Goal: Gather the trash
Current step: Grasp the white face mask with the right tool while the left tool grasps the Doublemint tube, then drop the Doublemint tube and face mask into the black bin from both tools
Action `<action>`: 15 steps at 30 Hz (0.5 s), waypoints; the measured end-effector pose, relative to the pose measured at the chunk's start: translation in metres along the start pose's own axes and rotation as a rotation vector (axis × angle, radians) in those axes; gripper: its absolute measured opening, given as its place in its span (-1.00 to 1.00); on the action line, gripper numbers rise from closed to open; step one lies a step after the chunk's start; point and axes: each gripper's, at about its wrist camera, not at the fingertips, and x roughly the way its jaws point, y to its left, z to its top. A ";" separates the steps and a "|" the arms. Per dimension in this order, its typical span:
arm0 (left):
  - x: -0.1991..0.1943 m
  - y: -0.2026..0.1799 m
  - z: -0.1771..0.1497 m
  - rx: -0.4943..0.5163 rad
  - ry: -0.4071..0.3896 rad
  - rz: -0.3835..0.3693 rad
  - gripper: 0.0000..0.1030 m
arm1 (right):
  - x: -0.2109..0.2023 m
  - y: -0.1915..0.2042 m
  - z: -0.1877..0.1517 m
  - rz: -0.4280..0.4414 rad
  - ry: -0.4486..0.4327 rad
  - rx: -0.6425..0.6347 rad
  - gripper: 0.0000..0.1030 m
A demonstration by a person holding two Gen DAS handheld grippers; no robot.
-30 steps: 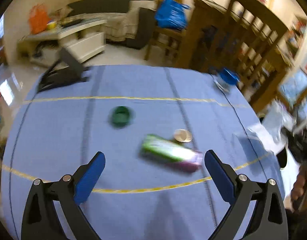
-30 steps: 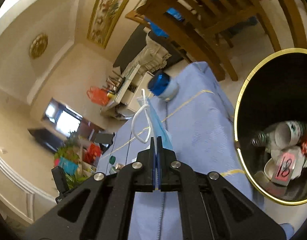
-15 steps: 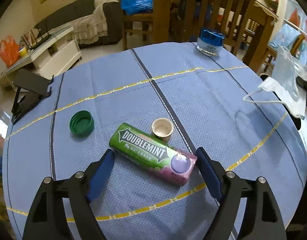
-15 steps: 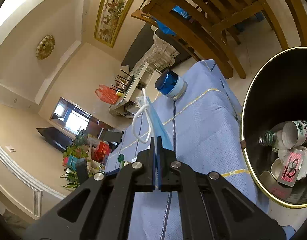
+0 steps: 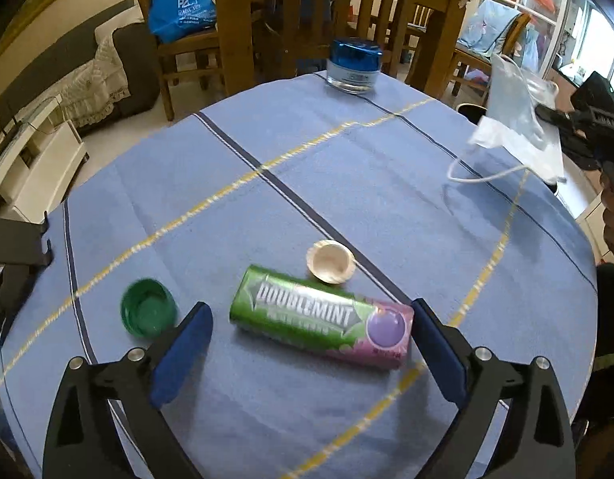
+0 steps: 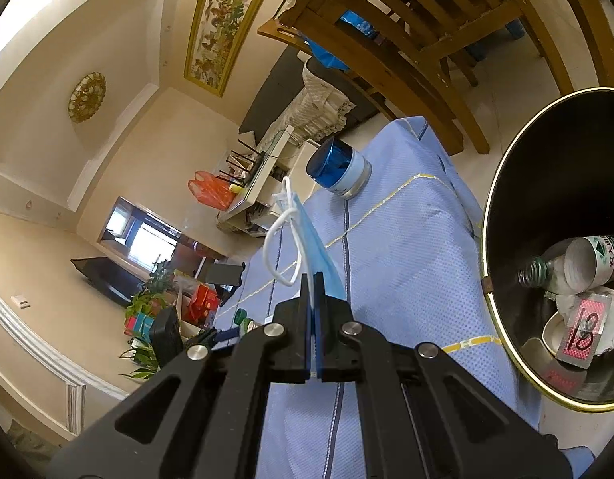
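Note:
A green and pink Doublemint tube point(image 5: 318, 319) lies on the blue tablecloth point(image 5: 346, 167) between the fingers of my open left gripper point(image 5: 312, 319). A green bottle cap point(image 5: 148, 312) lies left of it and a small white cap point(image 5: 330, 261) just behind it. My right gripper point(image 6: 314, 279) is shut on a blue face mask point(image 6: 312, 239) and holds it in the air by the table's edge, beside the black trash bin point(image 6: 506, 199). The mask point(image 5: 518, 127) and right gripper point(image 5: 586, 127) also show at the right of the left wrist view.
A blue-lidded jar point(image 5: 354, 66) stands at the table's far edge; it also shows in the right wrist view point(image 6: 340, 171). The bin holds a bottle point(image 6: 574, 263), paper and a card. Wooden chairs point(image 5: 275, 20) stand behind the table. A black stand point(image 5: 11, 255) sits at the left.
My left gripper has moved forward and down, so the Doublemint tube now lies between its fingers. My right gripper has shifted slightly with the mask still held beside the bin.

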 end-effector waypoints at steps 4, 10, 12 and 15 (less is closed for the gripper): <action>-0.001 0.003 0.003 0.048 0.004 -0.017 0.84 | 0.001 -0.002 0.000 -0.003 0.001 0.007 -0.97; 0.007 -0.004 0.006 0.143 -0.010 -0.025 0.74 | 0.004 -0.003 0.000 -0.011 0.007 0.016 -0.96; 0.005 -0.006 0.007 0.149 -0.026 -0.033 0.55 | 0.003 -0.003 0.000 -0.015 0.007 0.017 -0.96; 0.000 -0.009 0.000 0.146 -0.046 -0.002 0.53 | 0.002 -0.004 0.000 -0.019 0.002 0.022 -0.95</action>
